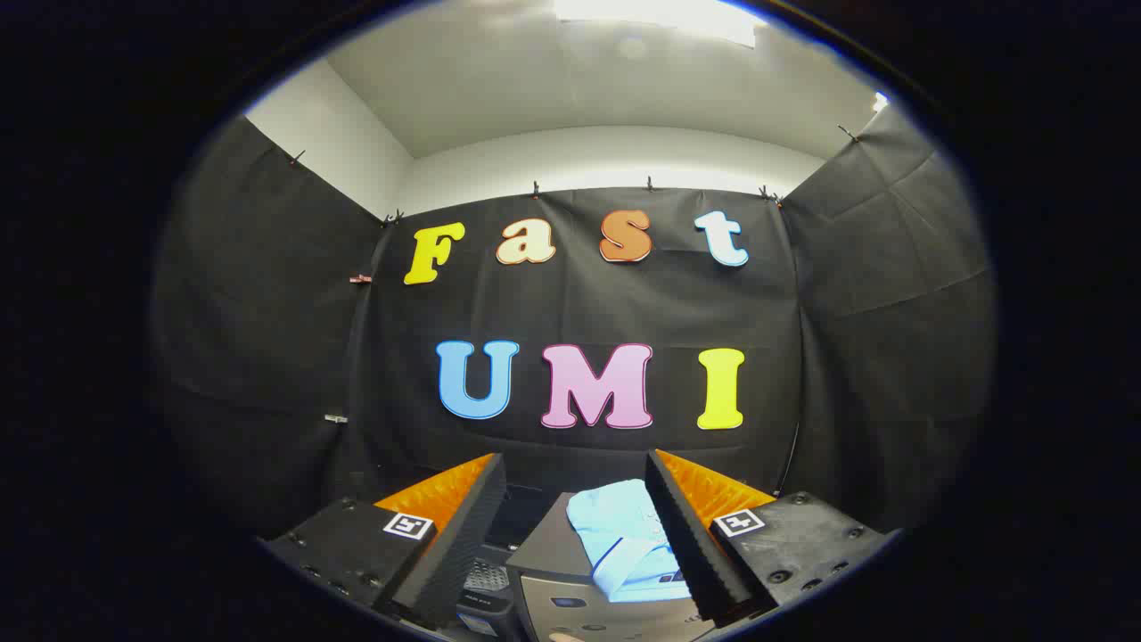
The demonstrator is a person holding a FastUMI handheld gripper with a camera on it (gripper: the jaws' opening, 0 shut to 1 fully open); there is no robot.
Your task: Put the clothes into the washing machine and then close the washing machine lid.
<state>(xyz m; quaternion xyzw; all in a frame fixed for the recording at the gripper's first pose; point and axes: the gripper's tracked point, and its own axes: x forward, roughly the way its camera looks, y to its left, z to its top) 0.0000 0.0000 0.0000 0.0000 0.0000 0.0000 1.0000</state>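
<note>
A folded light blue garment (624,539) lies on top of a dark grey box-shaped machine (545,553), which I take to be the washing machine. My gripper (575,535) hangs above it, open, with nothing between the fingers. The garment sits beyond the fingertips, close to the right finger (691,544), which covers part of its right side. The left finger (446,553) stands off the machine's left side. The machine's front panel (579,611) shows low between the fingers.
Black cloth walls close the booth on the left, back and right. A black perforated object (488,580) sits low beside the machine's left side. A dark cable (790,459) runs down the back right corner.
</note>
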